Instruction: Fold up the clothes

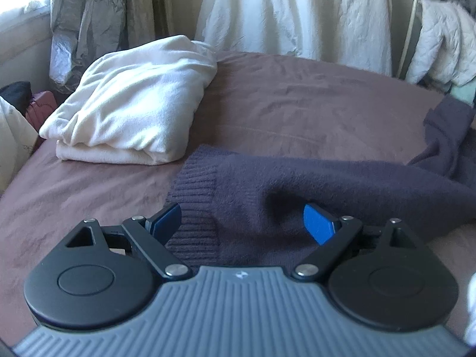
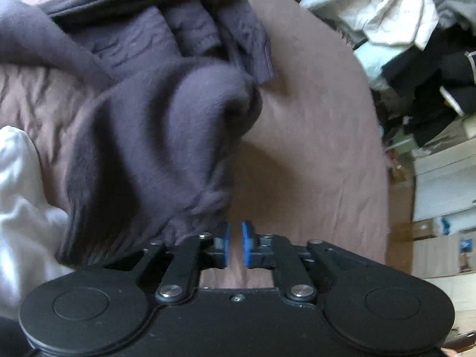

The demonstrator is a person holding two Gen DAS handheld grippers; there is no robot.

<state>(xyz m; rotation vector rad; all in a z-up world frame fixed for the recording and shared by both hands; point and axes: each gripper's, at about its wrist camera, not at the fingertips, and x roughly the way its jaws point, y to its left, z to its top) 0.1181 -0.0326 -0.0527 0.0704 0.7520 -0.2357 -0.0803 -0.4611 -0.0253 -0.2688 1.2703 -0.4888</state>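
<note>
Left wrist: mauve bedspread [image 1: 297, 104] (rumpled)

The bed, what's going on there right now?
A person with a gripper in each hand is folding clothes on the bed. A dark purple sweater lies rumpled across it. The left gripper hangs wide open over the sweater's ribbed hem, gripping nothing. The right gripper is nearly closed and empty, beside the sweater's edge. A folded white garment sits further back.

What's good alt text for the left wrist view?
Left gripper, jaws wide open, over a dark purple sweater lying on a brown bedspread. A folded cream garment sits behind on the left; pale clothes hang at the back.
</note>
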